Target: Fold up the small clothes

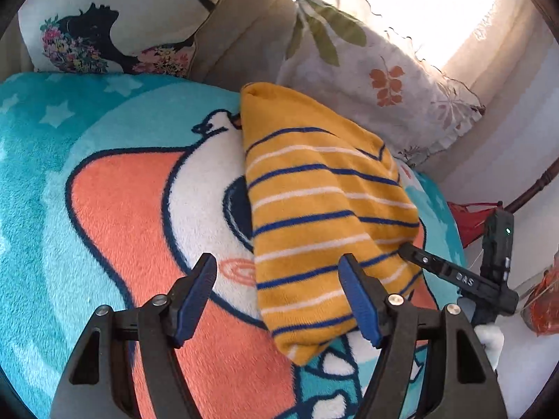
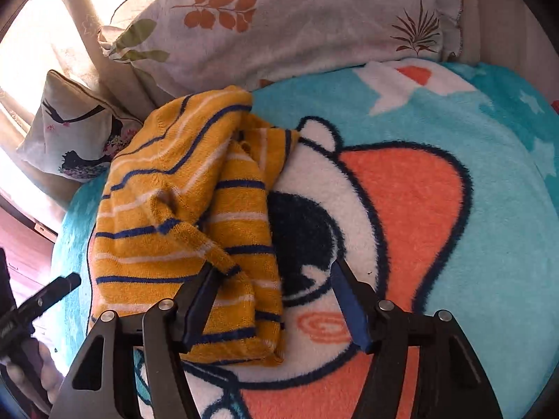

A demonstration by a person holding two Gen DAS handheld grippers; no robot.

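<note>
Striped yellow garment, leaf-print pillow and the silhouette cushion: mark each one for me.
Striped yellow garment (image 1: pixel 314 216): left wrist view, middle of its folded top face.
Leaf-print pillow (image 2: pixel 297 35): right wrist view, centre of the pale cover.
Silhouette cushion (image 1: pixel 104 28): left wrist view, on its dark printed figure.

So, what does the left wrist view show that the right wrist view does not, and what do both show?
Only the left wrist view: the smooth, neatly folded side of the mustard-yellow knitted garment with blue and white stripes, and a red object beyond the bed's edge.
Only the right wrist view: the garment's rumpled side, with a loose flap lying across it.
Both: the fleecy turquoise cartoon blanket, the white leaf-print pillow, and open jaws on the left gripper and right gripper.
</note>
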